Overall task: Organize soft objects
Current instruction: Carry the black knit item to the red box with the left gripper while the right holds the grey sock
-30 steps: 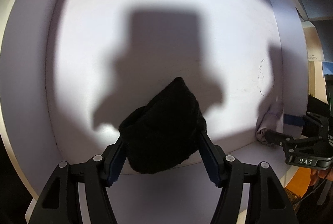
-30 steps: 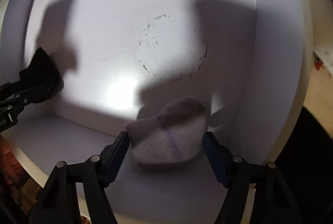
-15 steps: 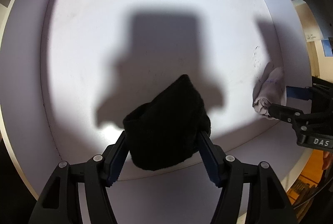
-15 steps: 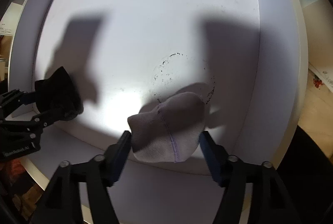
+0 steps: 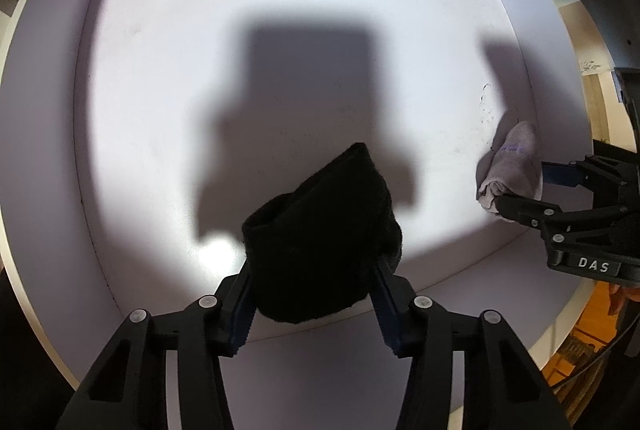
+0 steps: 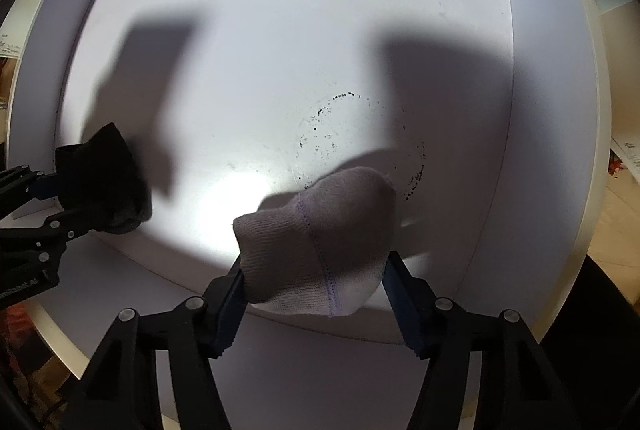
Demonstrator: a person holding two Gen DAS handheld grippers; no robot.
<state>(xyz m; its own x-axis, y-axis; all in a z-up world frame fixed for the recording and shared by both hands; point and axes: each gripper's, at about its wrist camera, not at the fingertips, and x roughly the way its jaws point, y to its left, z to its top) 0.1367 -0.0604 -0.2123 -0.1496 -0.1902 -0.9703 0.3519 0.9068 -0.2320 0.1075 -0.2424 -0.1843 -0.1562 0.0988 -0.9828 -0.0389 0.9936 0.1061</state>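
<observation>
Socks (image 5: 320,238) in 2 raised grippers

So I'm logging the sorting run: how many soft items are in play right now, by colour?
Black sock bundle, held by the left gripper: 1
White sock bundle, held by the right gripper: 1
Total: 2

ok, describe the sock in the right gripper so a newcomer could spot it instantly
Look into the white shelf cubby, toward its right wall. There the right gripper clamps a bundled pale grey knit sock with a faint lilac seam. The only other bundle, in the left gripper, is a black fuzzy sock.
</observation>
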